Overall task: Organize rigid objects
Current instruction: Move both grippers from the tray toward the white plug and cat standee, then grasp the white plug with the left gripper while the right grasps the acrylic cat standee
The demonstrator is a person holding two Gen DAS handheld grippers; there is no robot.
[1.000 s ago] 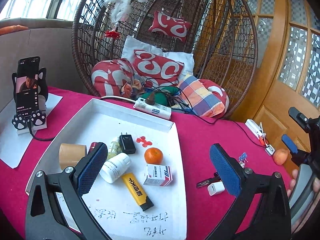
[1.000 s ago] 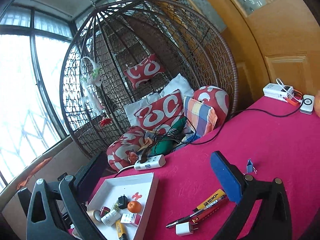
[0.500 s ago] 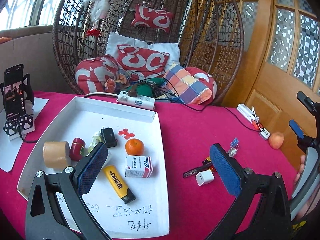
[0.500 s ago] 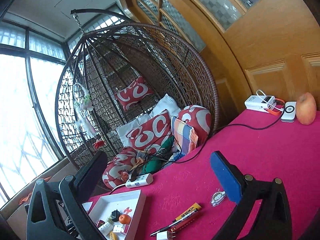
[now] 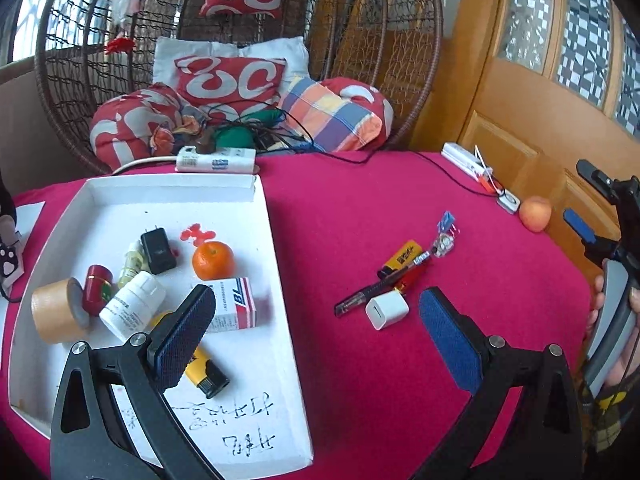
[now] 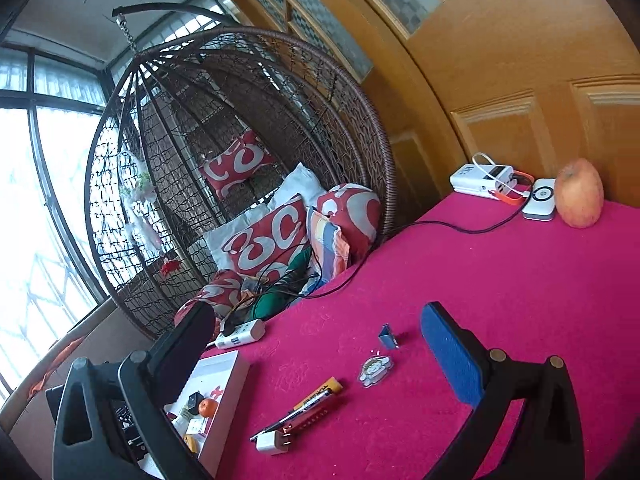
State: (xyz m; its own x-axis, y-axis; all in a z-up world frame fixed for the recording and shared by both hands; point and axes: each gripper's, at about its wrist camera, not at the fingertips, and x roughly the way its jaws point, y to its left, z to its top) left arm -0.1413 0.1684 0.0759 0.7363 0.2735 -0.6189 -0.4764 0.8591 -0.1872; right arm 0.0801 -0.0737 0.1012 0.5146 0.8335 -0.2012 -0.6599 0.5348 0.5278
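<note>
Left wrist view: the white tray (image 5: 276,264) holds a tape roll (image 5: 56,312), a pill bottle (image 5: 130,310), an orange (image 5: 213,260) and a small carton (image 5: 236,308). The left gripper (image 5: 316,340) hangs wide open and empty. Right of it on the red cloth (image 5: 360,220) lie a white charger (image 5: 386,311), a pen (image 5: 372,290) and a yellow lighter (image 5: 402,258); the right gripper (image 6: 316,350) is likewise spread, holding nothing.

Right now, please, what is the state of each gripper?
Left gripper: open, holding nothing.
Right gripper: open, holding nothing.
</note>
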